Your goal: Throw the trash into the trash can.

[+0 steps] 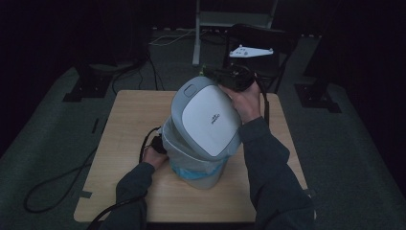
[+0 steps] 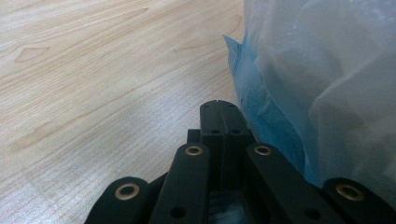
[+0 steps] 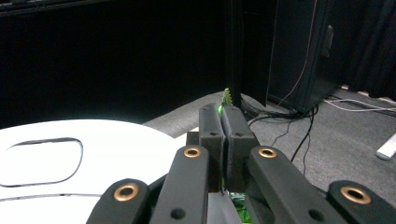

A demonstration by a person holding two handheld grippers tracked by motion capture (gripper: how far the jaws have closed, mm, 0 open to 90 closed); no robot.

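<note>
A small bin (image 1: 203, 170) lined with a translucent bag stands on the wooden table (image 1: 129, 115). Its grey and white lid (image 1: 208, 120) is raised and tilted toward me. My right gripper (image 1: 215, 74) is above the lid's far edge. In the right gripper view its jaws (image 3: 223, 109) are shut on a thin green wrapper (image 3: 227, 96) with a serrated edge, and the lid (image 3: 70, 163) lies below left. My left gripper (image 1: 157, 143) is low at the bin's left side. Its jaws (image 2: 218, 105) are pressed together beside the bag (image 2: 317, 79), with nothing visible between them.
A dark chair (image 1: 261, 40) holding a white three-cornered plate (image 1: 250, 51) stands beyond the table's far edge. Cables (image 1: 57, 184) trail over the floor at the left. Bare tabletop (image 2: 93, 79) stretches left of the bin.
</note>
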